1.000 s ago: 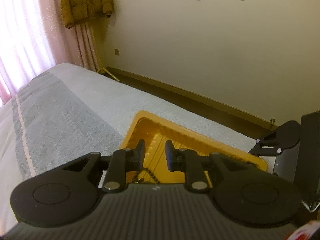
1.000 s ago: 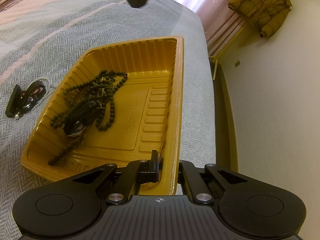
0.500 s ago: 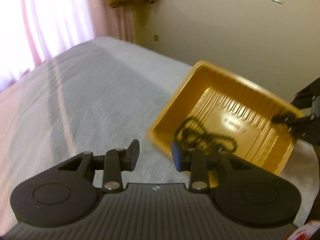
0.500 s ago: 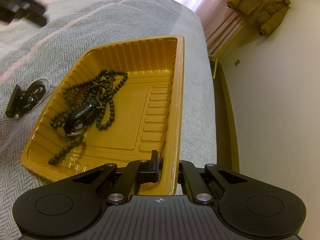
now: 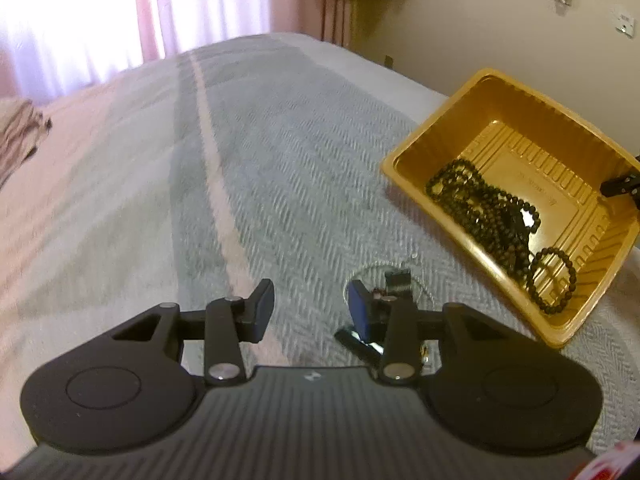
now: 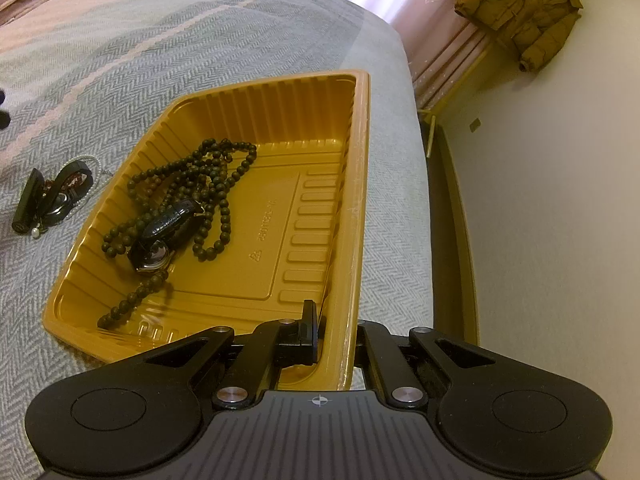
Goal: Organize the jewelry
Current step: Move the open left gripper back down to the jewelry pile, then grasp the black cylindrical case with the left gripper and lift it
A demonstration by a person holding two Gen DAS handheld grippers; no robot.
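A gold plastic tray (image 6: 320,152) lies on the bed and holds a dark bead necklace (image 6: 200,176) and a black watch (image 6: 168,228). My right gripper (image 6: 336,328) is shut on the tray's near right rim. The tray also shows in the left wrist view (image 5: 416,148) with the beads (image 5: 480,208) inside. My left gripper (image 5: 310,304) is open and empty, just above the blanket. A small pile of jewelry, a black watch with a thin chain (image 5: 394,284), lies under its right finger (image 5: 360,312). The pile shows left of the tray in the right wrist view (image 6: 56,196).
The bed has a grey and pink herringbone blanket (image 5: 200,180). A crumpled cloth (image 5: 20,132) lies at its far left. The bed edge, floor and wall run along the tray's right side (image 6: 452,208). A mustard jacket (image 6: 520,12) hangs by the pink curtain.
My left gripper has swung left and down from over the tray to the blanket by the loose jewelry pile, and its jaws have opened wider. The right gripper and tray have stayed still.
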